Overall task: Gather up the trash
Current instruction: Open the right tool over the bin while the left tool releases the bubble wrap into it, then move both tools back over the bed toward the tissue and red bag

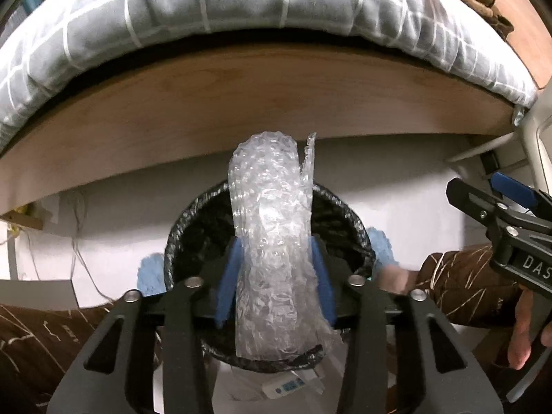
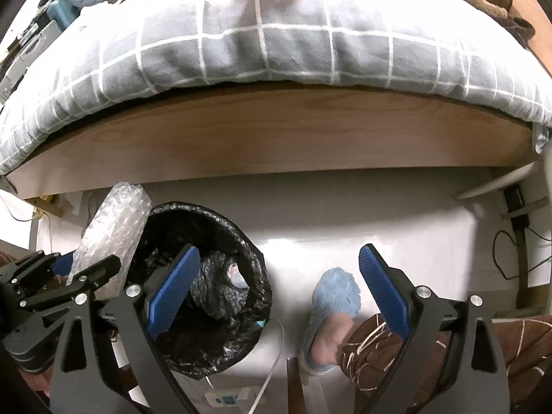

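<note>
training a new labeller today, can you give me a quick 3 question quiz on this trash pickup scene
1. True or false: the roll of bubble wrap sits between the left gripper's pads, above the black-lined trash bin.
2. Which gripper has nothing between its fingers? A) left B) right C) neither
3. Fill in: the person's foot beside the bin wears a fluffy ____ slipper.

Key
1. True. In the left wrist view the blue pads flank the roll over the bin's mouth.
2. B. The right gripper stands wide open, with only floor and bin beyond it.
3. Blue.
</note>
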